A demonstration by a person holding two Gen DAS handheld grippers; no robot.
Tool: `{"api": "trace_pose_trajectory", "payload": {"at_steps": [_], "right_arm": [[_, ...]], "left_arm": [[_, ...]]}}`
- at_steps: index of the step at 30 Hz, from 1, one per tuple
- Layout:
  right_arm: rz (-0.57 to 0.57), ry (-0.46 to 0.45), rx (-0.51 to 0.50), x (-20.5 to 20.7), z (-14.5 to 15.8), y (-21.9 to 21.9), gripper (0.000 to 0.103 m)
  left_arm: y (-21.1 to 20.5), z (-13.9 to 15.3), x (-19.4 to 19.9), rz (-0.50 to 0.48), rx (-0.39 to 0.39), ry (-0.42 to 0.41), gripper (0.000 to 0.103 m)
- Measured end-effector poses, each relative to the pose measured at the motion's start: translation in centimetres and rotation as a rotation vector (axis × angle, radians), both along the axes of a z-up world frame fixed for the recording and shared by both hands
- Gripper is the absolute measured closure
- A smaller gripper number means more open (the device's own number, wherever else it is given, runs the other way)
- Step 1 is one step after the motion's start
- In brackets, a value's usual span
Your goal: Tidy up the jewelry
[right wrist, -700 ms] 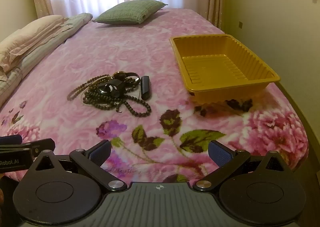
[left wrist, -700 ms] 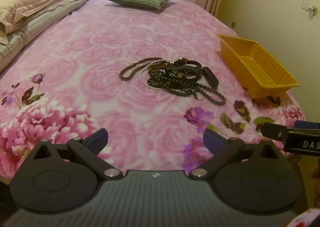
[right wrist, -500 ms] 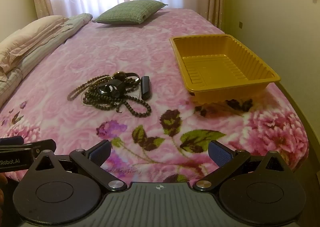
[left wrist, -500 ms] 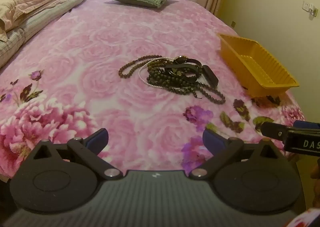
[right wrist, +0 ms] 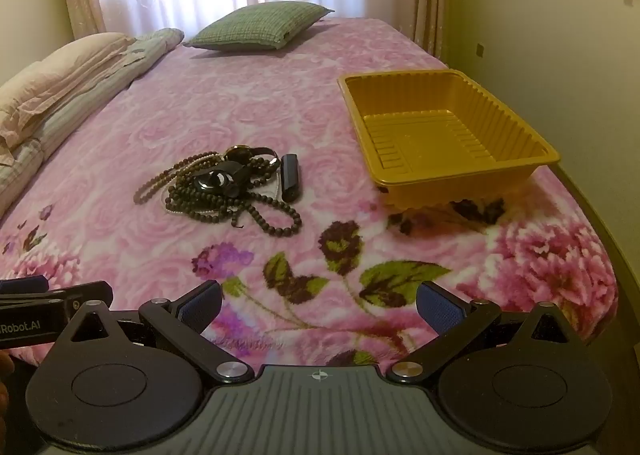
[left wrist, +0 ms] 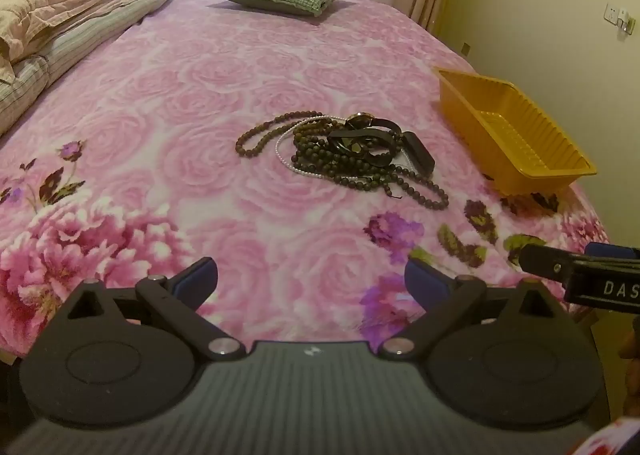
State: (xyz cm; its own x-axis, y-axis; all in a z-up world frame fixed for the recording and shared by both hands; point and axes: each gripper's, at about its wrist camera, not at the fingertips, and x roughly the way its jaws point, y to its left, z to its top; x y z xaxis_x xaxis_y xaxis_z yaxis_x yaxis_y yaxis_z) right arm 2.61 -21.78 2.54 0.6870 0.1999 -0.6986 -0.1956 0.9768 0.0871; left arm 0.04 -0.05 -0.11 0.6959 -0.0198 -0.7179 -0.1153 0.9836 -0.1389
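Slightly nearer now, the left gripper [left wrist: 311, 279] edges toward the jewelry pile [left wrist: 344, 153] on the pink blanket [left wrist: 168, 127], jaws spread wide, nothing between them. Right gripper [right wrist: 319, 301] likewise released and empty. Yellow tray [right wrist: 532, 135] sits just right of the tangled beads.

A bed [right wrist: 280, 103] in a pink floral blanket is carrying everything. A jewelry pile [right wrist: 224, 187], yellow tray [right wrist: 460, 171], green pillow [right wrist: 256, 25] and folded bedding [right wrist: 80, 71] are lying on it.
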Motion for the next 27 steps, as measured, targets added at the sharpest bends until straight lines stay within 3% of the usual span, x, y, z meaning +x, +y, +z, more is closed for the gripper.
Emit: {"api": "trace_pose_trajectory", "payload": {"at_steps": [27], "right_arm": [[0.001, -0.003, 0.000, -0.07, 0.17, 0.00, 0.001]], "left_arm": [[0.02, 0.18, 0.06, 0.008, -0.012, 0.002, 0.004]]}}
